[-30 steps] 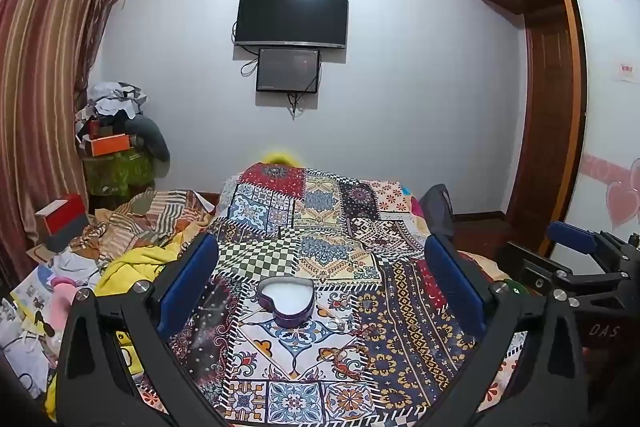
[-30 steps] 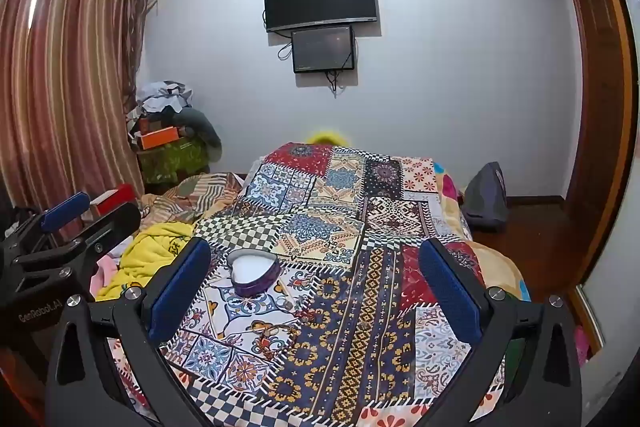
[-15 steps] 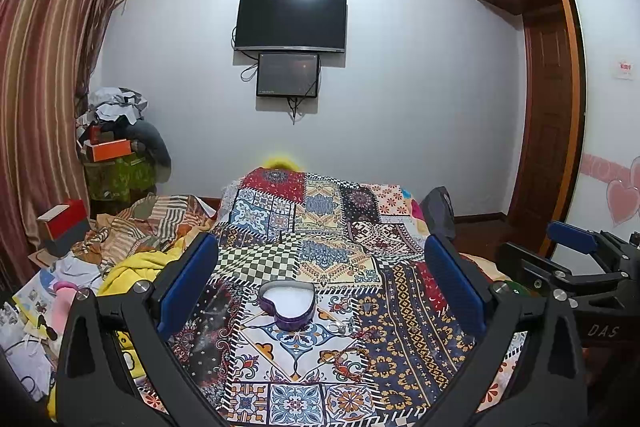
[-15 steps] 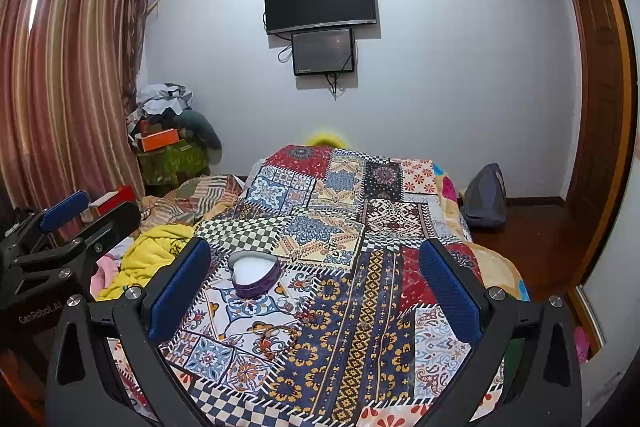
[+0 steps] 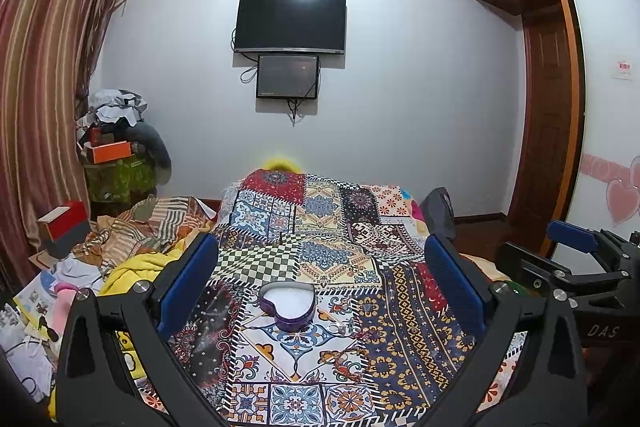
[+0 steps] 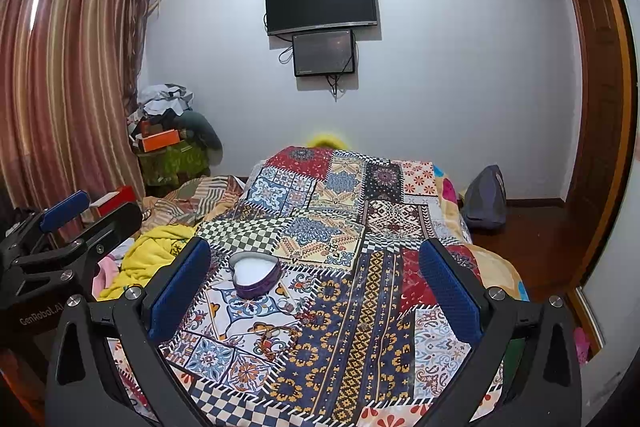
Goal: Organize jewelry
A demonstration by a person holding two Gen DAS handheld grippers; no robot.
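Observation:
A purple heart-shaped box [image 5: 286, 305] with a white lining sits uncovered on the patchwork bedspread [image 5: 400, 307]. My left gripper [image 5: 320, 287] hovers above the bed in front of it, open, nothing between its blue pads. A reddish-gold bracelet [image 5: 340, 355] and a small pale piece [image 5: 334, 327] lie on the cloth just nearer than the box. In the right wrist view the box [image 6: 254, 275] is left of centre, the bracelet [image 6: 268, 337] nearer. My right gripper [image 6: 316, 291] is open and empty, to the right of the box.
Crumpled yellow and striped bedding [image 5: 132, 259] is piled along the bed's left side, with boxes and clutter [image 5: 64, 223] beyond. A dark bag [image 6: 484, 199] stands on the floor right of the bed. A TV [image 5: 290, 23] hangs on the far wall.
Both views have shifted only slightly, the wall and box sliding a little lower in frame. Both grippers stay open and nothing on the bed has moved.

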